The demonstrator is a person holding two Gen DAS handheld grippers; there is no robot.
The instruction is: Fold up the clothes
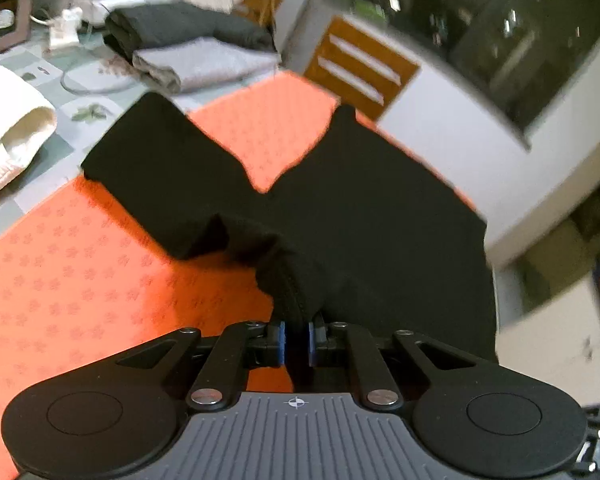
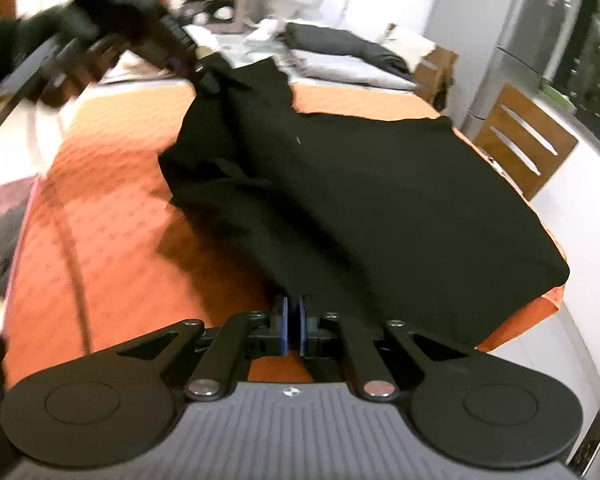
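Left wrist view: both grippers pinch one black garment (image 1: pixel 364 208) spread on the orange mat (image 1: pixel 80 280).

The left gripper (image 1: pixel 297 338) tilts downward, its blue pads pressed together on a bunched fold of the cloth's near edge. The right gripper (image 2: pixel 293 330) also tilts down, clamped on the garment's near edge; the left gripper appears blurred at the far end. Two folded clothes, one dark (image 1: pixel 188 26) and one grey (image 1: pixel 208 66), sit stacked beyond the mat.

garment (image 2: pixel 340 184) on mat (image 2: pixel 100 220); folded stack (image 1: pixel 196 48) behind it, chair (image 1: pixel 360 68) right
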